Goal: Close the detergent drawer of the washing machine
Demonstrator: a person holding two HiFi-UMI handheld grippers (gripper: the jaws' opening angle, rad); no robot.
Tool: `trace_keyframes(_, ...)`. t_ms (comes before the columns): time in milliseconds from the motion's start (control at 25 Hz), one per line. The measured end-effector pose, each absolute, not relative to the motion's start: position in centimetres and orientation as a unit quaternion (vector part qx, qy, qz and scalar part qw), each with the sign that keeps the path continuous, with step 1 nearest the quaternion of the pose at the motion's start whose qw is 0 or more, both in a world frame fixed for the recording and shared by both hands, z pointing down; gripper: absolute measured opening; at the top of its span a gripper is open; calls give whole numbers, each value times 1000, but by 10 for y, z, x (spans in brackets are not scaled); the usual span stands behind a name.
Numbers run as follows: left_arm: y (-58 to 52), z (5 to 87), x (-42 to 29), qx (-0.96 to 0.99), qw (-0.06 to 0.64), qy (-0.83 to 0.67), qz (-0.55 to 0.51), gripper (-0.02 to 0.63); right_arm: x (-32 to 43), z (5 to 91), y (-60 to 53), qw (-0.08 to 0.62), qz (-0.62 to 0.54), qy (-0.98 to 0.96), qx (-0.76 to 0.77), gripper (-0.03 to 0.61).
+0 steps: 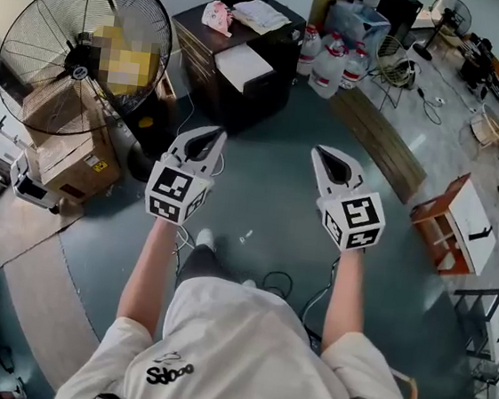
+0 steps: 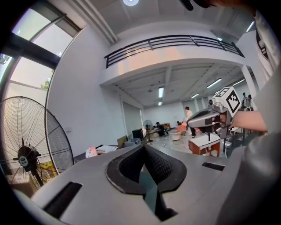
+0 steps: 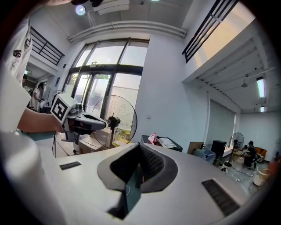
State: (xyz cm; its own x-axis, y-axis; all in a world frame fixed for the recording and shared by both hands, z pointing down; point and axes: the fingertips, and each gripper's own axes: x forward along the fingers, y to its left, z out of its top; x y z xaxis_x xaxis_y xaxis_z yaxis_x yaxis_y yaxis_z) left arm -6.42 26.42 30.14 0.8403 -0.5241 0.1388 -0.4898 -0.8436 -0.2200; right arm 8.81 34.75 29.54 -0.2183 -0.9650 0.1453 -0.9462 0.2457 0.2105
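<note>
2 forearms [image 1: 147, 272]; left gripper [image 1: 212, 134], right gripper [image 1: 324, 152] closed, empty; open floor [image 1: 269, 187] before cabinet [image 1: 264, 90].

I log the left gripper [image 1: 210, 136] and right gripper [image 1: 324, 153] as grey, beak-shaped shells with black-lined recesses. Each carries a white cube, left cube [image 1: 178, 197] and right cube [image 1: 356, 221], printed with black square markers. The pads [image 2: 160, 165] are dark and ribbed. A thin cable [image 1: 321, 294] hangs below the right gripper. The short-sleeved shirt [image 1: 251, 346] is white, with a black script print [image 1: 169, 373] at seven o'clock in the head view. The trousers [image 1: 208, 265] are dark grey and the shoe [image 1: 205, 237] is white.
</note>
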Motion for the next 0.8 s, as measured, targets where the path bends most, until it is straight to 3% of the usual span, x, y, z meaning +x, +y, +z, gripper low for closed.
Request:
trace_keyframes(400, 140, 330, -30, -959, 72, 254, -100, 14, 116, 319, 246, 151, -45, -777, 609, -5)
trace_keyframes(800, -49, 330, 5, -966, 77, 222, -104, 14, 163, 320, 59, 129, -3, -737, 663, -5)
